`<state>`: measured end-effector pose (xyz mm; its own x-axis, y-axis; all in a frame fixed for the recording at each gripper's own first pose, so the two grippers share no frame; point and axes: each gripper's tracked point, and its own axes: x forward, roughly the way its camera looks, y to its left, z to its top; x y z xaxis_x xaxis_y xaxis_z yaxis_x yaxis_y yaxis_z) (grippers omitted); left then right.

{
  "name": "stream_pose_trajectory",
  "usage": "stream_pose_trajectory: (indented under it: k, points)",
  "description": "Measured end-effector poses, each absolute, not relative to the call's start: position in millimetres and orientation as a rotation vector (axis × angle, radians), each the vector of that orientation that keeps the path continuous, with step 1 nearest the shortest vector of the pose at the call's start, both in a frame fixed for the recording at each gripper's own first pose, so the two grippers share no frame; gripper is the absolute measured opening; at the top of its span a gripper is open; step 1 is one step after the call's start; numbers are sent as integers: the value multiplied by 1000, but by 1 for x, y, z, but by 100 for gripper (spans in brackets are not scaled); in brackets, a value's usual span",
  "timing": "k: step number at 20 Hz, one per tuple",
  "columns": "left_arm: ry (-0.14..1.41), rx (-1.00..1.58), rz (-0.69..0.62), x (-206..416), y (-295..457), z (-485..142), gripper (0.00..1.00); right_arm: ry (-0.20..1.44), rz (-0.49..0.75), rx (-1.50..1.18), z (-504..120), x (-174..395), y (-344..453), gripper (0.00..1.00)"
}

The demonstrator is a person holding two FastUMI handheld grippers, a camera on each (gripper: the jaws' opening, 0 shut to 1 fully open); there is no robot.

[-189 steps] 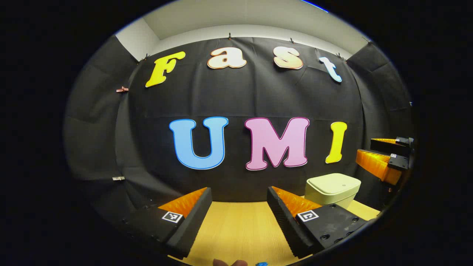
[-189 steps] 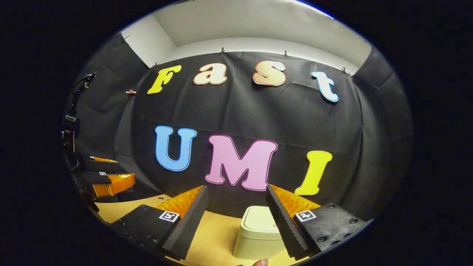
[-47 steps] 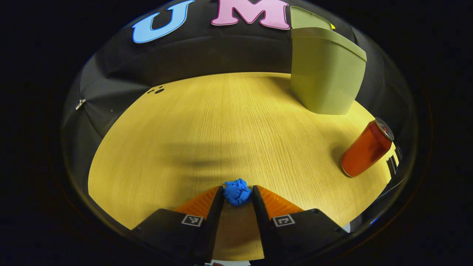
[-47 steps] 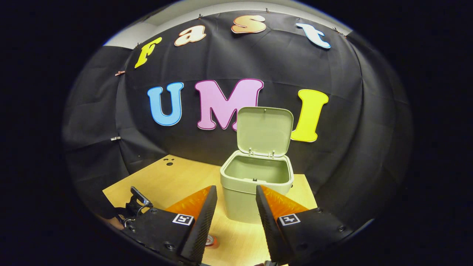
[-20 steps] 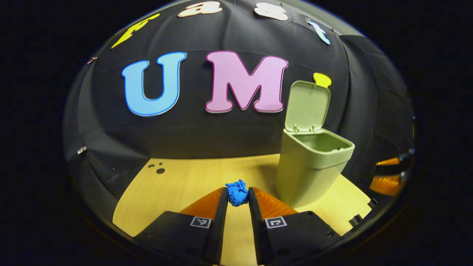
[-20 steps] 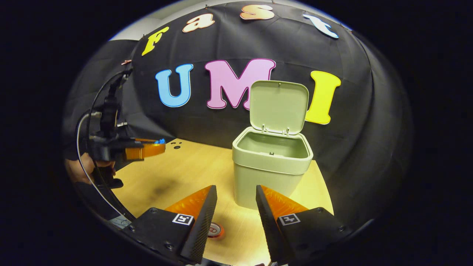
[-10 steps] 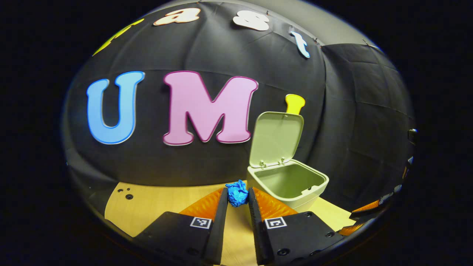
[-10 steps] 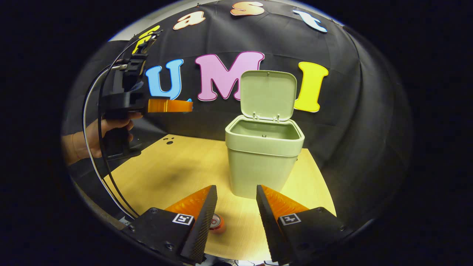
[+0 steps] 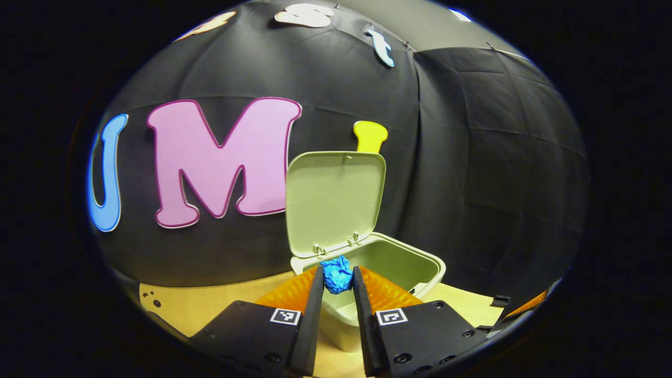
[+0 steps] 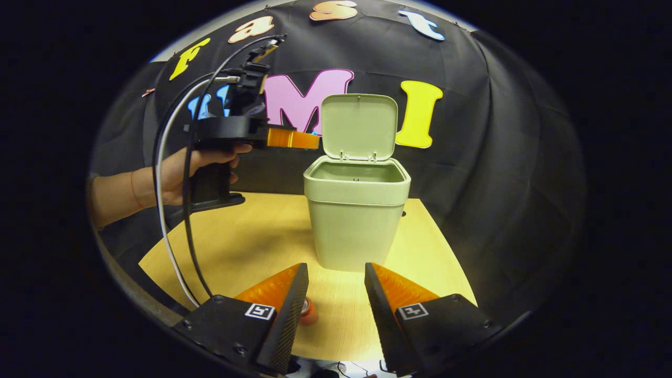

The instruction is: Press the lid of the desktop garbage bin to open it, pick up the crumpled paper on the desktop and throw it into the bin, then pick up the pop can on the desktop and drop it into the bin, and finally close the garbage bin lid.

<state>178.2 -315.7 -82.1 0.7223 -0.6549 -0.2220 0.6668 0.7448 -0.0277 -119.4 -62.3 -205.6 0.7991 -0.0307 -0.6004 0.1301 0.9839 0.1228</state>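
The pale green garbage bin [image 9: 417, 260] [image 10: 357, 220] stands on the wooden table with its lid [image 9: 333, 197] [image 10: 359, 126] raised upright. My left gripper [image 9: 337, 275] is shut on the blue crumpled paper [image 9: 337, 274] and holds it over the near rim of the bin's opening. In the right gripper view the left gripper [image 10: 310, 140] is held by a hand [image 10: 189, 168], its tips just left of the bin's top. My right gripper [image 10: 333, 273] hangs open above the table's front. The red pop can [image 10: 307, 312] stands below it, partly hidden by a finger [image 10: 286, 302].
The wooden table [image 10: 252, 236] spreads left of the bin. White and black cables [image 10: 168, 210] trail down from the left gripper's handle. The booth's black cloth wall stands close behind the bin.
The left gripper carried the crumpled paper up and rightward, from beside the bin to over its opening. The right gripper stayed open and hardly moved.
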Motion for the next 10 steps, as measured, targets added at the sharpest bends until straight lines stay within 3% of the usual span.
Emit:
stream_pose_trajectory:
  k: [10]
  points:
    - [297, 102, -778, 201, -348, -119, 39, 654, -162, 169, -207, -126, -67, 70]
